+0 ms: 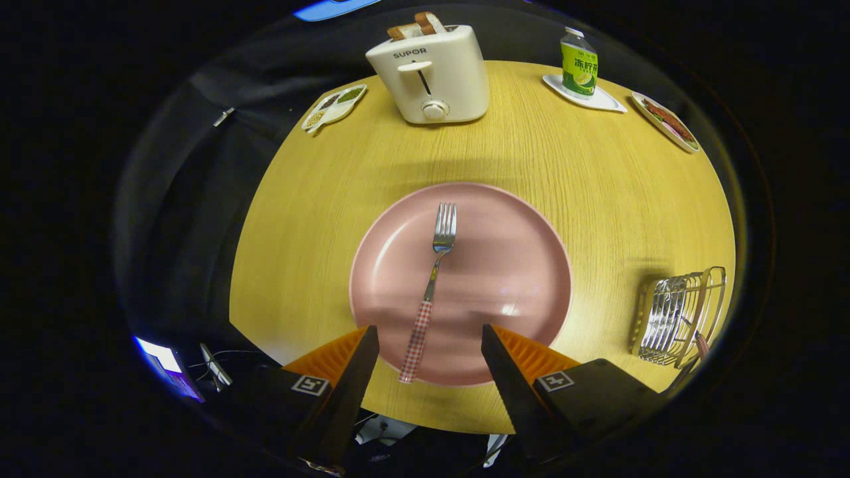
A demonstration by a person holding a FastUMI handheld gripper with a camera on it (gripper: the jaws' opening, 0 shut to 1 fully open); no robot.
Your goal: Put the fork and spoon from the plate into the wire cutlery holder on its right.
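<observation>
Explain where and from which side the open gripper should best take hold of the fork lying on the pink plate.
Probably the checked handle of the fork, coming from the near side, over the rim of the plate. The handle's end overhangs the rim and points back between the open fingers of the gripper, so they can straddle it. The tines lie flat, farther off.

Gripper (430, 338) – black housings, square tag markers – ribbed pads, jaws apart.
</observation>
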